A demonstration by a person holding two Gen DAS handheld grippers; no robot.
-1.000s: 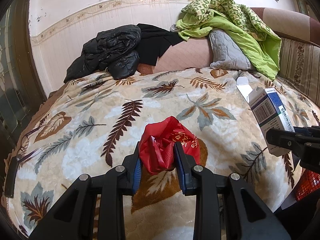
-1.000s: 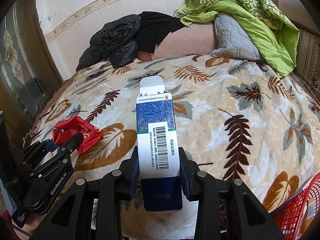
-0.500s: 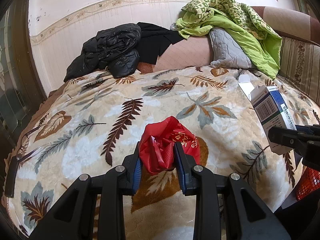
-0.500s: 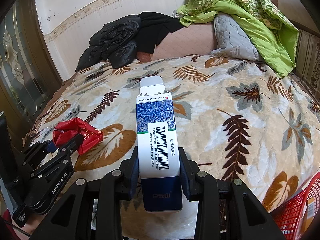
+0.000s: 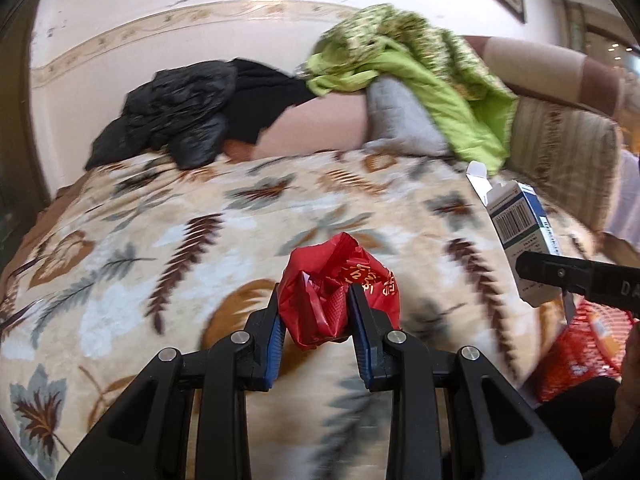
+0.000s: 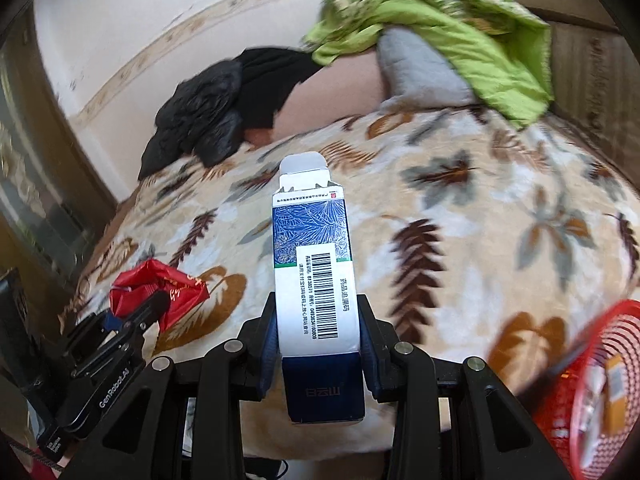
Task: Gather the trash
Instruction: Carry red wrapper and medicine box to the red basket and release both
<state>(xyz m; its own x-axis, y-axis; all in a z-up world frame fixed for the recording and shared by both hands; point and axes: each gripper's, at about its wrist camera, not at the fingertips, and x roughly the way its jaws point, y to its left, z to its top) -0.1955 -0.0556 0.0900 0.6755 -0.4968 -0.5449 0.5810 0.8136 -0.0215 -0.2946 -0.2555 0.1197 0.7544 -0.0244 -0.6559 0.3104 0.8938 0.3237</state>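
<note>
My left gripper (image 5: 316, 304) is shut on a crumpled red wrapper (image 5: 336, 280) and holds it above the leaf-patterned bedspread (image 5: 160, 248). It also shows in the right wrist view (image 6: 136, 312) with the red wrapper (image 6: 160, 288). My right gripper (image 6: 318, 312) is shut on a blue and white carton (image 6: 312, 256) with an open top flap. The carton (image 5: 516, 220) and the right gripper (image 5: 548, 270) show at the right of the left wrist view. A red mesh basket (image 6: 600, 380) stands low at the right, beside the bed.
A black jacket (image 5: 180, 120), a green quilt (image 5: 420, 64) and a grey pillow (image 5: 400, 116) lie at the head of the bed. A striped sofa back (image 5: 560, 148) stands at the right. The red basket (image 5: 576, 344) holds some packaging.
Both views have swung and blurred; both grippers have moved toward the right, and the red basket now shows larger. Both still hold their items.
</note>
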